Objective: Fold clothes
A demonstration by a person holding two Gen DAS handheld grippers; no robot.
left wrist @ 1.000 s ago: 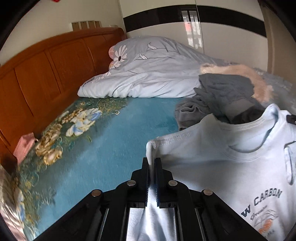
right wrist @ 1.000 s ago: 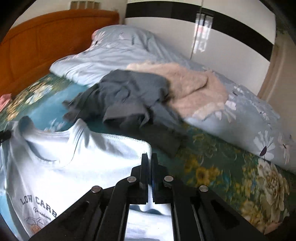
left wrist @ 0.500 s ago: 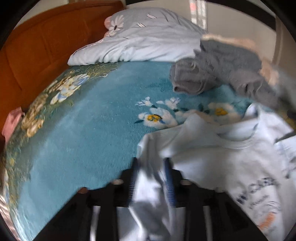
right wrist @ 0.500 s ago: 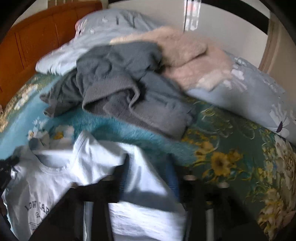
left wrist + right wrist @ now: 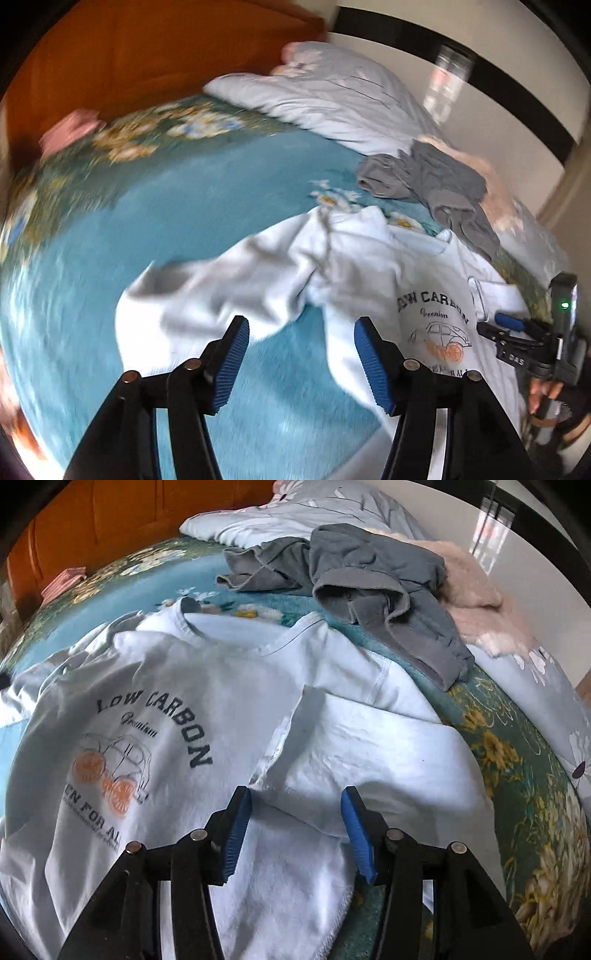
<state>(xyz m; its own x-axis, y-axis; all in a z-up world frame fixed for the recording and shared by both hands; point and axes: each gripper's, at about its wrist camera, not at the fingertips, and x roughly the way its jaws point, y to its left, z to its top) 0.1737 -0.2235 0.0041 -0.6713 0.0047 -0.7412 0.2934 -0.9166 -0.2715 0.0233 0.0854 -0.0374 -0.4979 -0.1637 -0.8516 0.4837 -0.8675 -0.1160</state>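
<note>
A pale blue T-shirt (image 5: 192,686) with a "LOW CARBON" car print lies face up on the bed; it also shows in the left wrist view (image 5: 369,273). Its left sleeve (image 5: 207,291) lies rumpled outward. Its right sleeve (image 5: 376,749) lies folded over the body. My left gripper (image 5: 301,362) is open and empty just above the shirt's left side. My right gripper (image 5: 295,830) is open and empty over the folded right sleeve. The right gripper also shows at the right edge of the left wrist view (image 5: 517,332).
A teal floral blanket (image 5: 184,206) covers the bed. A grey garment (image 5: 369,576) and a pink fluffy one (image 5: 476,602) lie piled beyond the shirt. A pale floral duvet (image 5: 340,99) and wooden headboard (image 5: 147,55) are at the back. A pink folded item (image 5: 62,583) lies near the headboard.
Both grippers held the shirt's shoulders lifted, then lowered it onto the bed and opened. The shirt now lies flat, and both grippers have drawn back a little.
</note>
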